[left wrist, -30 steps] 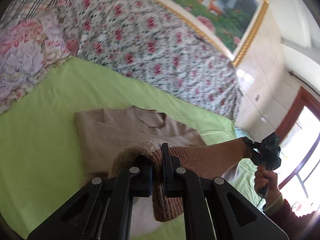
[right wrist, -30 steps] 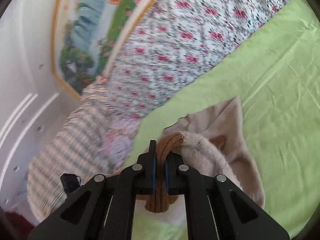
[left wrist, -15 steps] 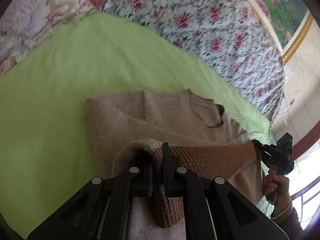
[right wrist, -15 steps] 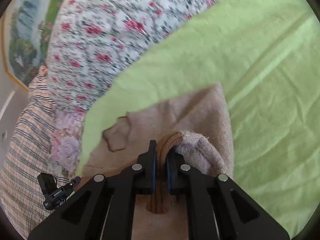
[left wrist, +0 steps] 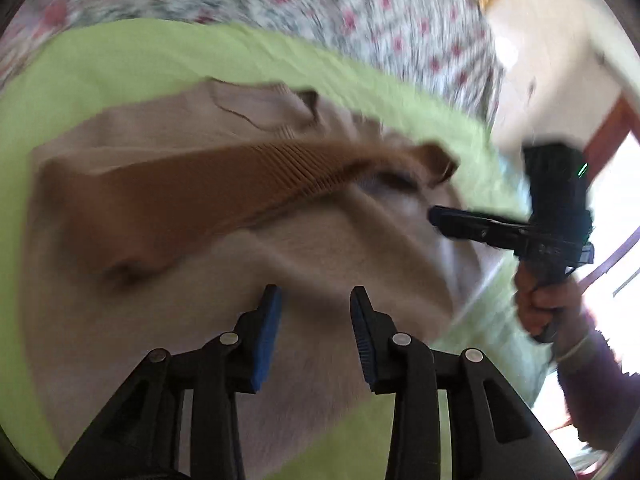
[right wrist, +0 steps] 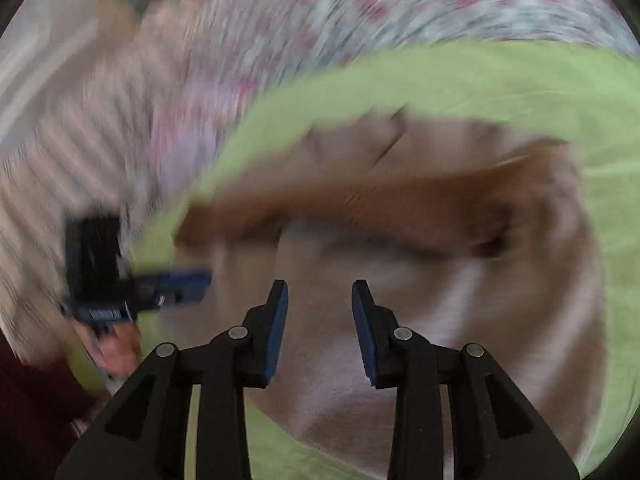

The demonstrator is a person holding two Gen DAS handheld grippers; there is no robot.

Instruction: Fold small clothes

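Green sheet [left wrist: 120, 56] covers the bed, and a floral quilt [left wrist: 320, 4] is bunched along its far edge; both views are motion-blurred. On the sheet lies the beige sweater [left wrist: 304, 264], folded over on itself, its neckline [left wrist: 264, 104] at the far side toward the quilt. Its brown ribbed hem [left wrist: 192, 188] lies across the top of the fold as a long band running left to right in both views, so I read the garment's long axis as crosswise to my grippers. I can read no label or writing on the sweater; the markings on the gripper bodies are too blurred to make out.

My left gripper [left wrist: 316, 300] stands with its jaws well apart, holding nothing, the sweater just beyond and beneath its tips. My right gripper [right wrist: 320, 294] is likewise spread wide and empty, over the near part of the sweater. In the left wrist view, the right gripper's tips reach over the sweater's right edge. Whether either gripper touches the cloth, I cannot tell.
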